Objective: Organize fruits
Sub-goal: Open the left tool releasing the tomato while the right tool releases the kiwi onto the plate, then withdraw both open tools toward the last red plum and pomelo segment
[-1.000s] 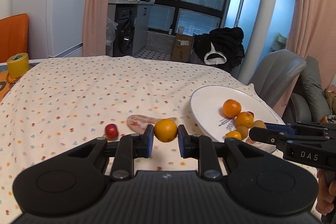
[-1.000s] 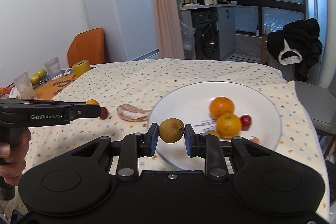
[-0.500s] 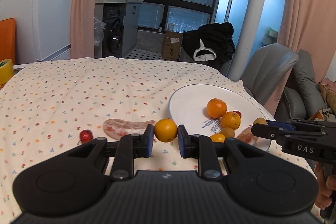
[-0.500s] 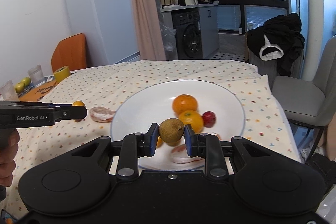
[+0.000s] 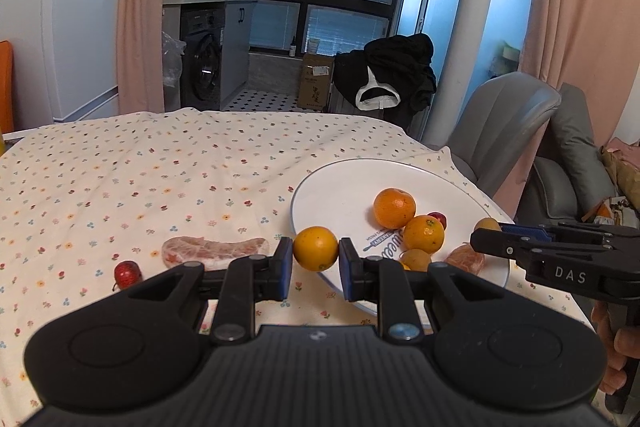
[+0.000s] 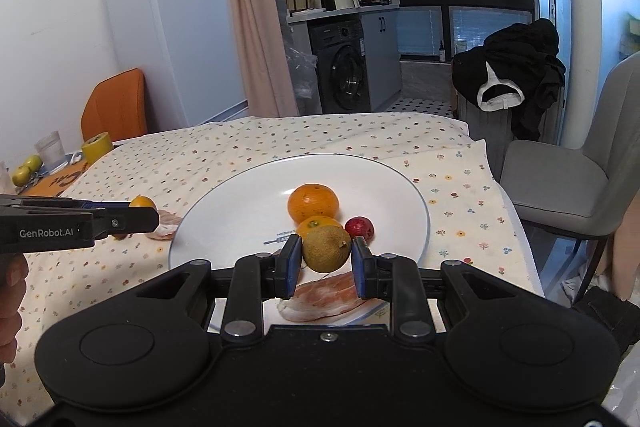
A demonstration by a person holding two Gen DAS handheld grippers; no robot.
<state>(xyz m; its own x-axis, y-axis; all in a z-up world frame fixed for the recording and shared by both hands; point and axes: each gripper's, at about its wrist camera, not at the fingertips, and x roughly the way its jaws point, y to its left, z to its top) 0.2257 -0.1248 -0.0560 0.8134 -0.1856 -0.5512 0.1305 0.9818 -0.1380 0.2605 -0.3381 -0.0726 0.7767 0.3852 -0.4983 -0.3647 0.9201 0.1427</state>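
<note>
My left gripper (image 5: 315,263) is shut on a small orange (image 5: 315,248), held just left of the white plate (image 5: 332,183). On that plate lie two oranges (image 5: 394,207), a small red fruit (image 5: 438,217), a brownish fruit (image 5: 416,259) and a peeled segment (image 5: 466,259). My right gripper (image 6: 325,263) is shut on a brown-green round fruit (image 6: 326,249) above the plate's near part (image 6: 224,227), over a peeled pink piece (image 6: 332,297). On the cloth left of the plate lie a pink peeled slice (image 5: 214,251) and a red fruit (image 5: 127,273).
The table wears a flowered cloth (image 5: 140,179). A grey chair (image 6: 568,187) stands at the right edge, with another chair draped in black clothing (image 6: 516,79) behind. A yellow tape roll (image 6: 97,147), a glass (image 6: 51,151) and green fruits (image 6: 26,169) sit far left.
Both grippers have shifted right toward the plate, each still holding its fruit. The right one now hangs over the plate's near part instead of its left rim.
</note>
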